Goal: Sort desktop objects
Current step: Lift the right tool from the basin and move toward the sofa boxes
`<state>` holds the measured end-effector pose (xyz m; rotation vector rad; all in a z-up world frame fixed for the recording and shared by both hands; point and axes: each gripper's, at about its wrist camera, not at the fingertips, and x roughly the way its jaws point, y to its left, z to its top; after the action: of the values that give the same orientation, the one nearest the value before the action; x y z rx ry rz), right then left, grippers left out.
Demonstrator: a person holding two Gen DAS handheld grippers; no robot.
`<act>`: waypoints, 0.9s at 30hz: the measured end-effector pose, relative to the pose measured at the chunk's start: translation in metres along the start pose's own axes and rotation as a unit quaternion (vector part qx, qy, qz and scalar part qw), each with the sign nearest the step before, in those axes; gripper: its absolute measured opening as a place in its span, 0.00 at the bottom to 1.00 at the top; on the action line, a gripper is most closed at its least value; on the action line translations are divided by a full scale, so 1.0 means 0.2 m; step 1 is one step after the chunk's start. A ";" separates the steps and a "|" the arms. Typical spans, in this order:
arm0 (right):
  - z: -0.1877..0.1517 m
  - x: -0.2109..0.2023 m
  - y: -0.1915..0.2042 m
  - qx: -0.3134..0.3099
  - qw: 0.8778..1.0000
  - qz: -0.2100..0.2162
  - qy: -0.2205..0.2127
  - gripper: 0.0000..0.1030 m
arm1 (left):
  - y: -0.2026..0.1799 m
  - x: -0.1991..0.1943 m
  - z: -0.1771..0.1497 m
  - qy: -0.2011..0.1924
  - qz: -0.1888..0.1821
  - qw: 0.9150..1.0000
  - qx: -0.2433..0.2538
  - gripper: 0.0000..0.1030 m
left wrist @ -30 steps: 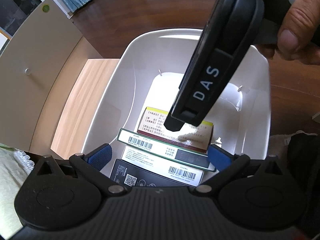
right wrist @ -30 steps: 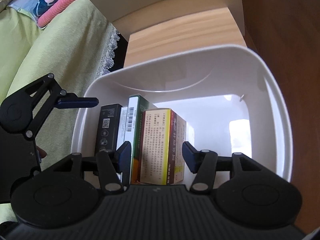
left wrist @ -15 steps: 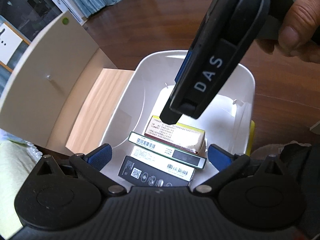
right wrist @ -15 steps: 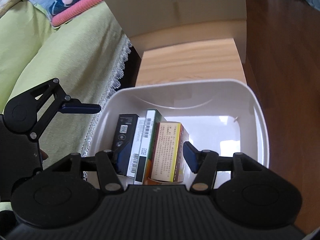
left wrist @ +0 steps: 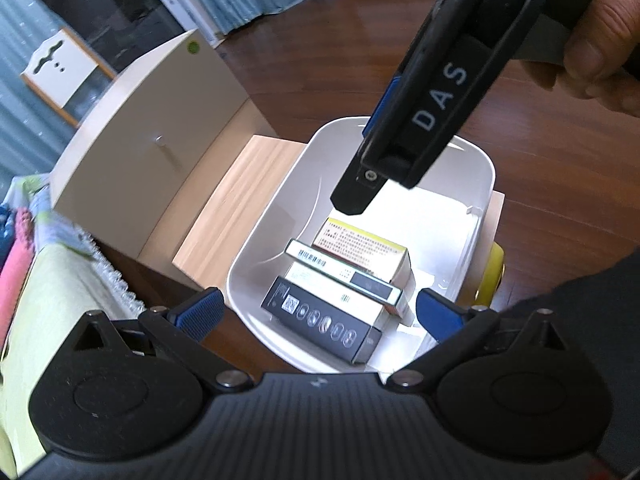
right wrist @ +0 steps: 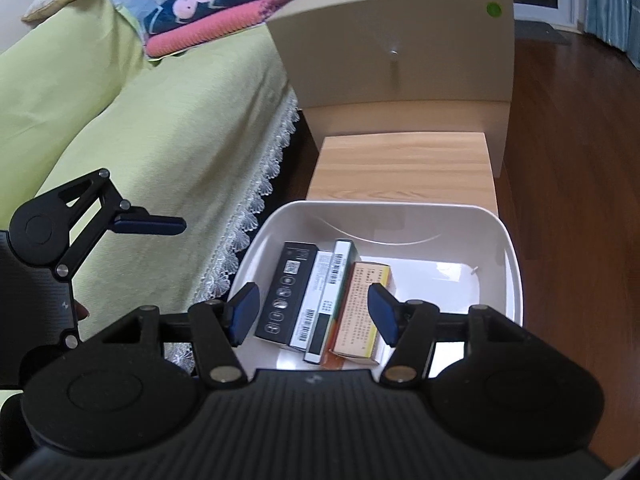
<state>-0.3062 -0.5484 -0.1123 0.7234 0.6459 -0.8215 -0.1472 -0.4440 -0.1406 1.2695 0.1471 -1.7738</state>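
A white plastic bin (left wrist: pixel 304 184) holds several boxes set side by side: a black box (left wrist: pixel 320 320), a white barcoded one (left wrist: pixel 336 292), a green-edged one (left wrist: pixel 344 272) and a yellow-orange one (left wrist: pixel 360 248). My left gripper (left wrist: pixel 318 312) hangs open well above the bin with nothing between its fingers. My right gripper (right wrist: pixel 313 312) is open too, raised over the same bin (right wrist: pixel 508 264) and clear of the orange box (right wrist: pixel 360 312) and the black box (right wrist: pixel 286 292). Its black body (left wrist: pixel 432 112) crosses the left wrist view, held by a hand (left wrist: pixel 600 20).
The bin rests on a light wooden top (right wrist: pixel 404 168) in front of a beige cabinet (right wrist: pixel 392 40). A bed with a green cover (right wrist: pixel 140 120) and folded blankets (right wrist: pixel 216 4) lies to the left. A yellow object (left wrist: pixel 494 276) shows beside the bin. Dark wooden floor (right wrist: pixel 580 160) surrounds it.
Both grippers have risen away from the bin, which now looks smaller and farther below. The boxes have stayed in place in the bin.
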 end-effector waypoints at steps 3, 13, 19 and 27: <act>0.00 -0.04 0.05 -0.008 1.000 0.006 -0.004 0.55 | 0.01 -0.06 -0.03 -0.002 0.007 1.000 -0.020 1.00; 0.02 -0.17 0.23 -0.042 0.998 0.031 -0.022 0.56 | 0.04 -0.25 -0.18 0.002 0.048 0.996 -0.073 1.00; 0.03 -0.20 0.40 -0.080 0.995 0.051 -0.022 0.57 | 0.07 -0.39 -0.32 0.013 0.084 0.988 -0.130 1.00; 0.05 -0.19 0.66 -0.124 0.988 0.091 -0.017 0.57 | 0.12 -0.61 -0.58 0.036 0.135 0.970 -0.200 1.00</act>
<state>-0.2151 -0.4774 -0.0367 0.5311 0.6295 -0.5716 -0.0448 -0.3203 -0.0877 1.0076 0.3389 -1.3803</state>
